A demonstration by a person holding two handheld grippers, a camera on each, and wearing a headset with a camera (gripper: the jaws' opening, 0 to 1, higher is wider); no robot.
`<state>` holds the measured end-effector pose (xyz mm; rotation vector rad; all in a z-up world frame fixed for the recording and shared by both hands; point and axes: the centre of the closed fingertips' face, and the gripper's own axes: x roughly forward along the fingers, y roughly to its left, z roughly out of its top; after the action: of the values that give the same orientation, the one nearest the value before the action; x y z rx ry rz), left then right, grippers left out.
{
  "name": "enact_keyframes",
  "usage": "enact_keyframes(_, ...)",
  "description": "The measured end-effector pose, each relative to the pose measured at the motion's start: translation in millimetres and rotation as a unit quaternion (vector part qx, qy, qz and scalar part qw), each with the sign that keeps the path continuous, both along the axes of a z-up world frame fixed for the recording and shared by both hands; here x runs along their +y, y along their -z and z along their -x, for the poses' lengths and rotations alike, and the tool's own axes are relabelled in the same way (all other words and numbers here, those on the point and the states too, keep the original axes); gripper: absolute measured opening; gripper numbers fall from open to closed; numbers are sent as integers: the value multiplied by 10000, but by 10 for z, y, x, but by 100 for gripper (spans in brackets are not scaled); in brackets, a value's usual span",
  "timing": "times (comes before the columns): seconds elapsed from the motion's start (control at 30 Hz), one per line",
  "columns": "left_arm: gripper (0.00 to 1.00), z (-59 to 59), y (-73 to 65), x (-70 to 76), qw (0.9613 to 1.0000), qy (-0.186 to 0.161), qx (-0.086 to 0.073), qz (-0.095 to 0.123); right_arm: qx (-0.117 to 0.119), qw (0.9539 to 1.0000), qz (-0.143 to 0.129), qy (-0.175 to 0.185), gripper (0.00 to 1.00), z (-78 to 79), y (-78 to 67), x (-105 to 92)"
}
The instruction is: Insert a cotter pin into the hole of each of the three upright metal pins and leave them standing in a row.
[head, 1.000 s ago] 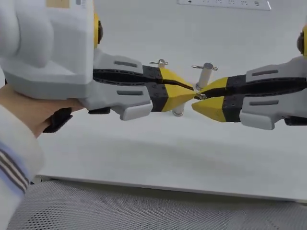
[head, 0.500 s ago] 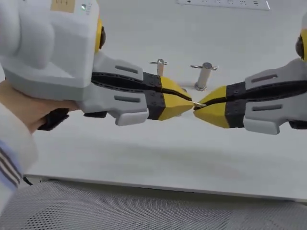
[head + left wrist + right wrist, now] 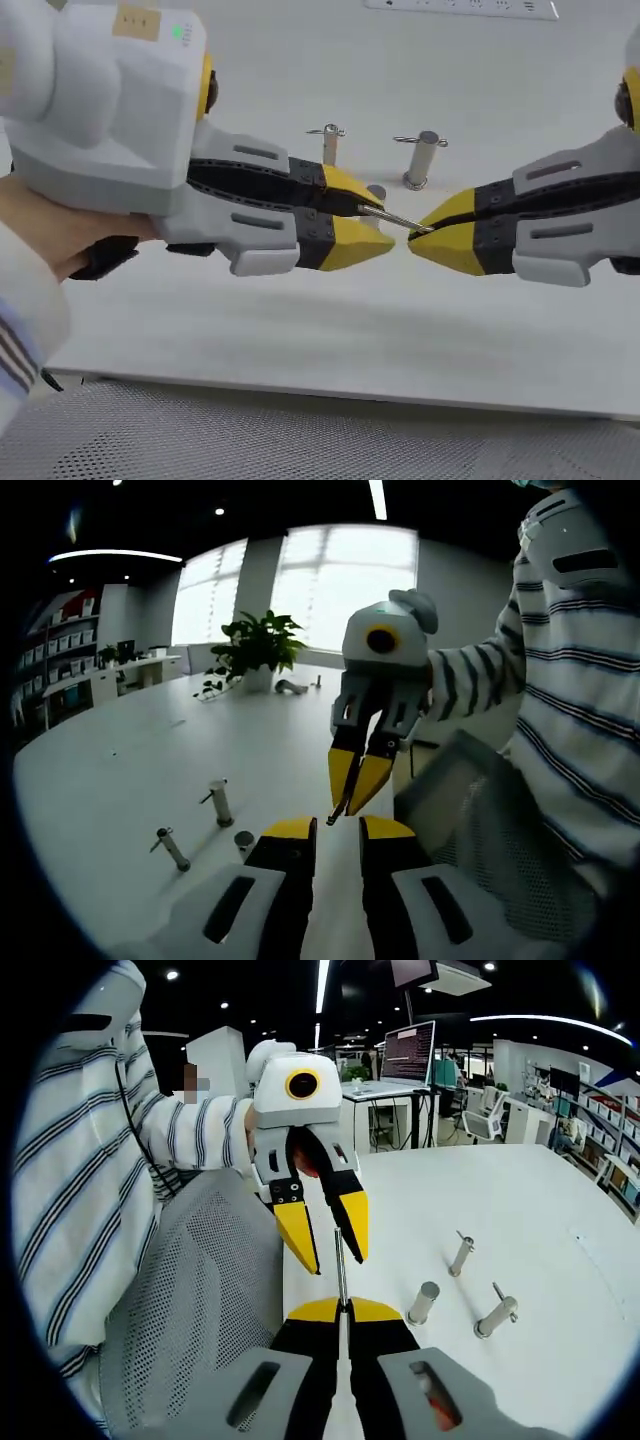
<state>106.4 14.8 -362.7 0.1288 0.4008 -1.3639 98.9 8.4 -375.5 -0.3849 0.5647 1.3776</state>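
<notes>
- White table point(image 3: 300, 320) in an open office; one potted plant point(image 3: 255, 645) by the windows.
- Metal pins point(image 3: 424, 1302): three, upright on the table.
- Cotter pins: three. Two are fitted; the third cotter pin point(image 3: 395, 219) is pinched by the right gripper point(image 3: 420, 233).
- Left gripper point(image 3: 388, 225): jaws spread at its free end.

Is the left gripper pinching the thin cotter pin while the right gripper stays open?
No, it is the other way round. The right gripper is shut on the cotter pin, and the left gripper is open, its jaws apart on either side of the pin's far end. The right gripper view shows this best.
</notes>
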Motion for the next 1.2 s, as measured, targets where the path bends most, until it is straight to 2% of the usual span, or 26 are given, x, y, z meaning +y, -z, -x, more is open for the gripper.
enact_keyframes(0.13,16,-116,55,48,9996,-260,18,-66,-42,9998,160,133,0,-95,48,-63)
enact_keyframes(0.27,20,-293,186,163,9979,-520,-119,-378,-100,9980,508,355,0,-256,167,-188)
enact_keyframes(0.37,19,-330,214,119,9970,-611,-121,-451,-96,9966,671,461,0,-351,230,-254)
enact_keyframes(0.53,20,-467,291,114,9949,-784,-163,-615,-100,9925,1055,606,0,-506,369,-381)
enact_keyframes(0.63,19,-554,353,106,9933,-911,-88,-704,-65,9912,1160,635,0,-569,431,-417)
enact_keyframes(0.7,18,-603,390,105,9922,-971,-92,-772,-56,9901,1248,644,0,-606,473,-441)
enact_keyframes(0.83,19,-677,434,91,9910,-1052,-73,-827,-90,9884,1403,570,0,-659,541,-467)
enact_keyframes(0.87,19,-648,442,21,9906,-1060,-74,-866,-87,9882,1424,558,0,-671,555,-469)
enact_keyframes(0.93,19,-683,492,68,9894,-1061,-85,-984,-81,9876,1476,521,0,-711,596,-473)
enact_keyframes(1.03,19,-664,510,11,9884,-1045,-76,-1096,-101,9871,1553,382,0,-729,644,-454)
enact_keyframes(1.2,19,-735,611,15,9873,-987,-72,-1240,-77,9865,1608,293,0,-757,705,-424)
